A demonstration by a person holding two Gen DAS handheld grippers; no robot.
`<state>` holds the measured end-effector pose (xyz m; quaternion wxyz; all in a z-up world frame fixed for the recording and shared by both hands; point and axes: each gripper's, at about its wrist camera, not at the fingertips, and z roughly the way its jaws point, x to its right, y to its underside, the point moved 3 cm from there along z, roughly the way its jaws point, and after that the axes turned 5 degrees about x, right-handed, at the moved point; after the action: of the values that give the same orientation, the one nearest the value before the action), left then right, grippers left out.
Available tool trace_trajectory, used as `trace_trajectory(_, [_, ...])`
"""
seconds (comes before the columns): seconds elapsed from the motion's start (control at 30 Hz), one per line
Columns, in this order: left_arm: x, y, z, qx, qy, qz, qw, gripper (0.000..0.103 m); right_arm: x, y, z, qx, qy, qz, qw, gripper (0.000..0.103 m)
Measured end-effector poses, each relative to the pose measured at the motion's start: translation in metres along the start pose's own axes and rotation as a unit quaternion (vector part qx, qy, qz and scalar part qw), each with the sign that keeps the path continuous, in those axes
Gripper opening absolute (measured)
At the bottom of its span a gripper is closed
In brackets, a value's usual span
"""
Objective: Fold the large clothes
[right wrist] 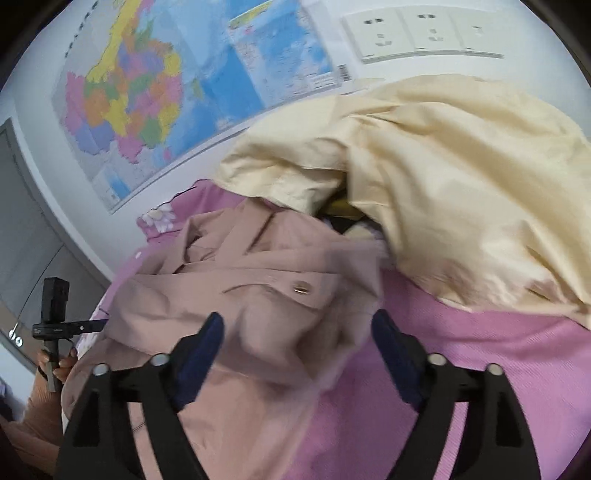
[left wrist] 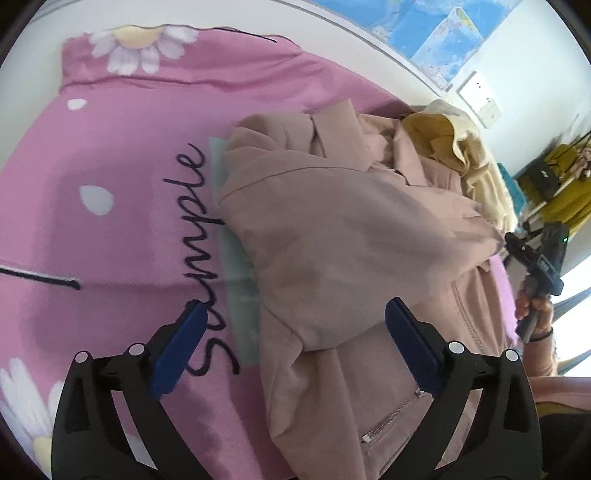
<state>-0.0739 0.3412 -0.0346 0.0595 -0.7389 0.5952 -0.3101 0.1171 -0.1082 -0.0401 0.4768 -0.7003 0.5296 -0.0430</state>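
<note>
A dusty-pink jacket (left wrist: 343, 240) lies partly folded on a pink bedsheet (left wrist: 122, 192) with daisies and the word "simple". It has a zipper near the bottom. My left gripper (left wrist: 295, 325) is open and empty, jaws wide apart, just above the jacket's near left edge. In the right wrist view the same jacket (right wrist: 258, 288) shows a snap button, and my right gripper (right wrist: 295, 332) is open and empty over its near edge. The other hand-held gripper (left wrist: 539, 266) shows at the right of the left wrist view.
A cream garment (right wrist: 443, 177) is piled behind the jacket against the wall. A pale green sheet (left wrist: 236, 288) lies under the jacket's left edge. A map (right wrist: 147, 92) and wall sockets (right wrist: 417, 33) are on the wall. A shelf with yellow items (left wrist: 561, 177) stands far right.
</note>
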Motion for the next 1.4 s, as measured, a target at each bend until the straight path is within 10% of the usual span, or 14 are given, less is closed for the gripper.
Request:
trace_trajectory(0.2, [0.013,-0.008,0.027,-0.019,0.019,0.006,0.9996,0.094,0.027,0.015,0.023,-0.044,-0.026,0.073,0.996,0.091])
trace_trajectory(0.33, [0.034,-0.007,0.035,-0.017,-0.017,0.052,0.9984,0.058,0.011,0.028,0.042,-0.069,-0.055,0.048,0.995,0.091])
trace_trajectory(0.47, [0.027,-0.013,0.025,0.003,-0.023,0.029,0.9993,0.02,-0.005,0.03,0.054,-0.088,-0.078,0.023,0.993,0.016])
trace_trajectory(0.57, [0.026,-0.02,0.016,0.019,-0.026,0.022,0.9992,0.017,-0.01,0.022,0.051,-0.076,-0.092,0.02,0.993,0.01])
trace_trajectory(0.63, [0.028,-0.022,0.016,0.02,-0.034,0.027,0.9988,0.018,-0.008,0.013,0.045,-0.058,-0.092,0.022,0.994,0.01])
trace_trajectory(0.7, [0.025,-0.018,0.026,-0.002,-0.045,0.027,0.9986,0.044,0.001,0.015,0.048,-0.068,-0.081,0.038,0.994,0.012])
trace_trajectory(0.9, [0.013,0.002,0.002,0.011,-0.058,0.029,0.9978,0.075,0.02,0.039,0.016,-0.064,-0.055,0.064,0.994,0.067])
trace_trajectory(1.4, [0.032,0.108,-0.076,0.044,0.033,0.007,0.9985,0.092,-0.051,0.143,-0.097,-0.114,-0.136,-0.011,0.984,0.078])
